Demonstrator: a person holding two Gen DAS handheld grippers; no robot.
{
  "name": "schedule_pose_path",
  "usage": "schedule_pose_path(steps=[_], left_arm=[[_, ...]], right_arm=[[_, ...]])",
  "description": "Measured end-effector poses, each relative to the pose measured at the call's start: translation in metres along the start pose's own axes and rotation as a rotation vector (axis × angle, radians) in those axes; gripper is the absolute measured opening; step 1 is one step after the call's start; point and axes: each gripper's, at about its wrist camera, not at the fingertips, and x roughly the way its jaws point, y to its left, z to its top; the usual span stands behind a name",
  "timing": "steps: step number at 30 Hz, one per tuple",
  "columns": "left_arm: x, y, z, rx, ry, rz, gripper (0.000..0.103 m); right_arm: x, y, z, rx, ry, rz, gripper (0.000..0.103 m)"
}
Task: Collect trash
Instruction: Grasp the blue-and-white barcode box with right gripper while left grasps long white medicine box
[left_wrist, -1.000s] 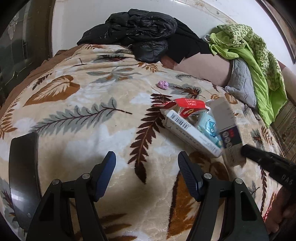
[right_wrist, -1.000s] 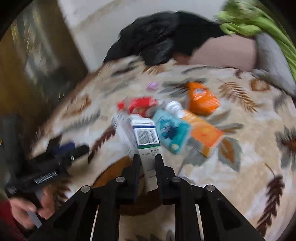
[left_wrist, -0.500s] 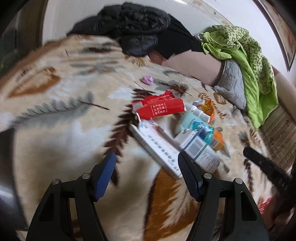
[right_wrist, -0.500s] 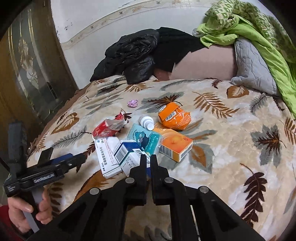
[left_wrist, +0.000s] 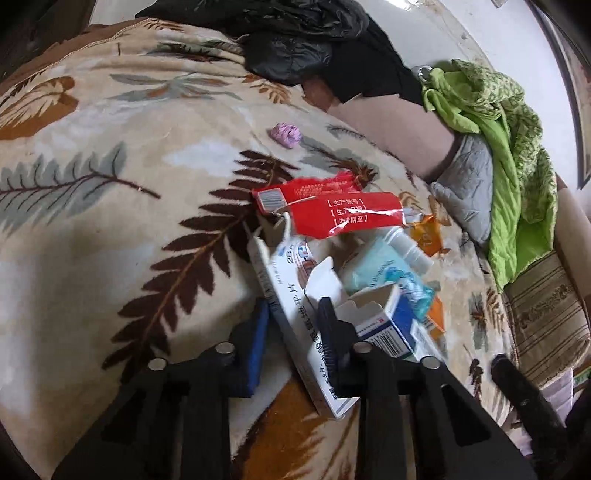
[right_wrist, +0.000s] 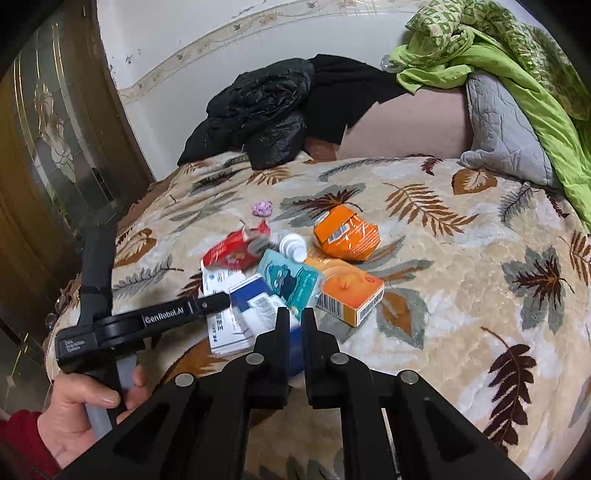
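A heap of trash lies on the leaf-patterned blanket (left_wrist: 92, 229): a long white medicine box (left_wrist: 295, 325), a blue-and-white open carton (left_wrist: 384, 317), a red wrapper (left_wrist: 332, 214), a teal pouch (right_wrist: 291, 280), a white bottle (right_wrist: 293, 247), an orange box (right_wrist: 347, 295), an orange pack (right_wrist: 347, 236) and a pink wad (left_wrist: 286, 133). My left gripper (left_wrist: 293, 332) straddles the long white box, fingers close on both sides of it. My right gripper (right_wrist: 291, 325) is shut and empty, just in front of the blue-and-white carton (right_wrist: 255, 299).
A black jacket (right_wrist: 266, 110) is piled at the far end by the wall. Green cloth (right_wrist: 491, 62) and a grey quilted cushion (right_wrist: 506, 129) lie at the right. A dark wooden door (right_wrist: 44, 155) stands at the left.
My left gripper moved forward into the heap and narrowed around the long white box. My right gripper let the blue-and-white carton go and stays shut behind it.
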Motion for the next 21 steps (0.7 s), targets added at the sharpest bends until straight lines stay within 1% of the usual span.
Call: schedule_pose_path(steps=[1,2,3,4,5,6,8,9,11,14,16,18,20,21], left_arm=[[-0.003,0.0,0.002,0.003,-0.008,-0.008,0.019],[-0.007,-0.002,0.003,0.012,-0.011,-0.012,0.019],[-0.012,-0.003,0.004,0.029,-0.008,-0.012,0.019],[-0.016,-0.005,0.004,0.047,-0.01,-0.012,0.018],[-0.023,-0.006,0.004,0.075,-0.015,-0.003,0.018],[-0.03,-0.006,0.003,0.094,-0.018,0.006,0.017],[-0.042,-0.003,0.003,0.111,0.014,-0.014,0.016],[-0.048,-0.002,0.002,0.13,0.029,-0.022,0.016],[-0.059,0.002,0.001,0.18,0.05,0.003,0.016],[-0.068,0.016,0.004,0.199,0.068,0.03,0.017],[-0.067,0.028,0.005,0.177,0.077,0.046,0.019],[-0.06,0.039,0.005,0.126,0.093,0.045,0.021],[-0.053,0.042,0.004,0.11,0.105,0.061,0.021],[-0.05,0.042,0.003,0.108,0.11,0.066,0.021]], right_arm=[[0.003,0.002,0.0,-0.014,0.008,-0.009,0.008],[0.005,0.004,-0.001,-0.025,0.013,-0.017,0.013],[0.006,0.004,-0.002,-0.031,0.016,-0.017,0.025],[0.007,0.005,-0.002,-0.035,0.018,-0.016,0.032],[0.008,0.007,-0.001,-0.041,0.015,-0.013,0.042],[0.009,0.008,-0.001,-0.049,0.012,-0.008,0.046],[0.014,0.012,0.0,-0.067,0.022,0.002,0.051],[0.017,0.013,0.0,-0.07,0.031,0.011,0.051],[0.028,0.016,0.0,-0.086,0.067,0.018,0.052],[0.045,0.017,-0.001,-0.115,0.114,-0.006,0.052],[0.056,0.012,-0.001,-0.106,0.143,-0.007,0.053],[0.064,0.009,-0.001,-0.081,0.169,-0.003,0.059],[0.066,0.008,-0.001,-0.06,0.175,0.021,0.06],[0.066,0.011,-0.002,-0.061,0.18,0.035,0.059]])
